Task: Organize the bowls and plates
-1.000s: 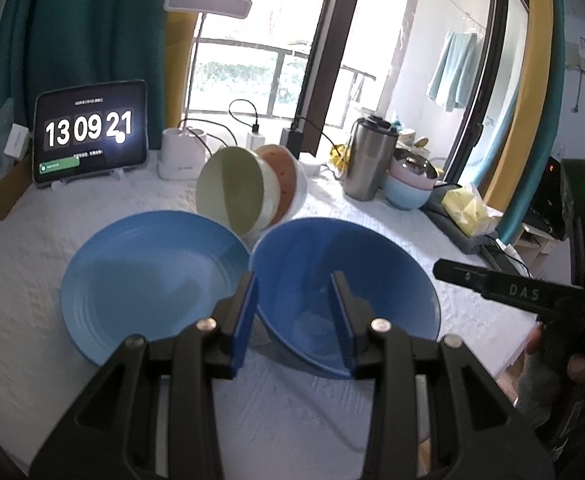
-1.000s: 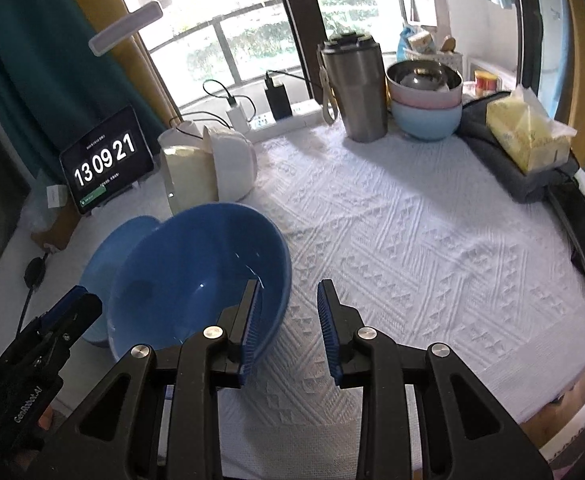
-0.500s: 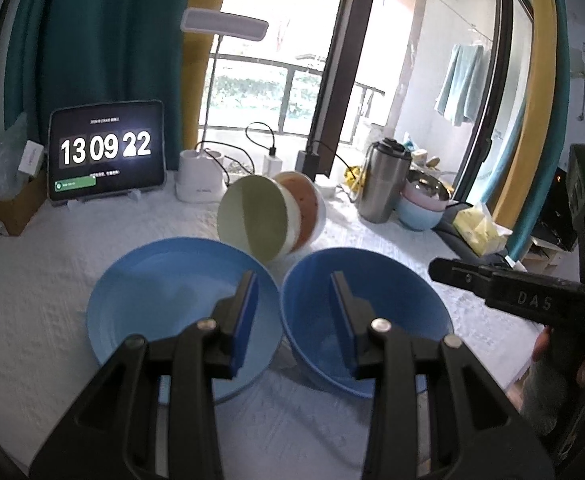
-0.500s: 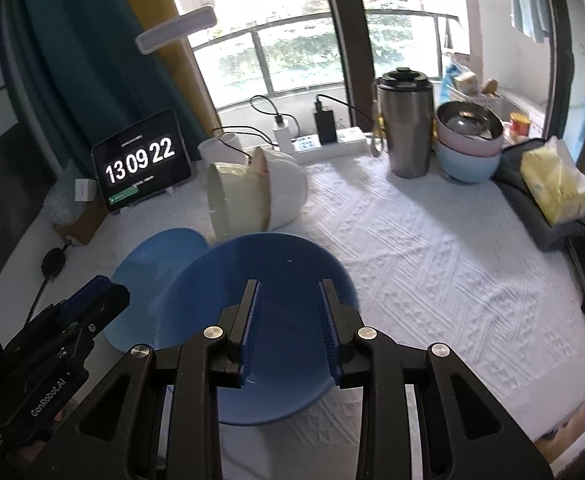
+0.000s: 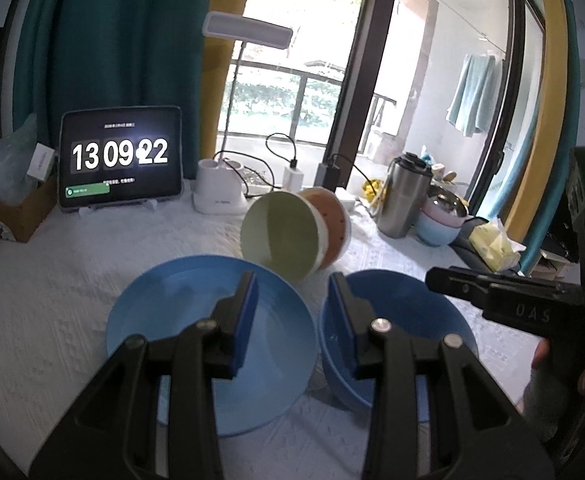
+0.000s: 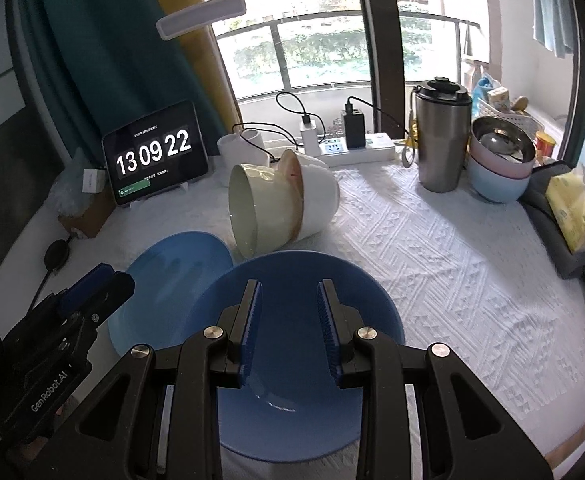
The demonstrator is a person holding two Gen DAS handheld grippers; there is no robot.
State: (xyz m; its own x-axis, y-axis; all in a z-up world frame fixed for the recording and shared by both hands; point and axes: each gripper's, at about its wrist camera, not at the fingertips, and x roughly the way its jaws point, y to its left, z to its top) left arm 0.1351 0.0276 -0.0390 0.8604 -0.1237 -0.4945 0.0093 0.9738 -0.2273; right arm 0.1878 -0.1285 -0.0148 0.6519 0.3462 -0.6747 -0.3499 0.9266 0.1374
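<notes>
Now, from your left wrist, your left gripper (image 5: 292, 312) hangs with jaws apart, empty, over the gap between the blue plate (image 5: 180, 320) and blue bowl (image 5: 420, 312); the tablet (image 5: 120, 158) reads "13 09 22".

From your right wrist, your right gripper (image 6: 288, 320) is likewise released above the bowl (image 6: 300, 280); "GenRobot.AI" marks the other tool.

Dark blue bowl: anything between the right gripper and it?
Nothing visible. The right gripper hangs open directly over the dark blue bowl, with only air between jaws and bowl. The light blue plate lies beside it on the left, the tipped bowls behind.
</notes>
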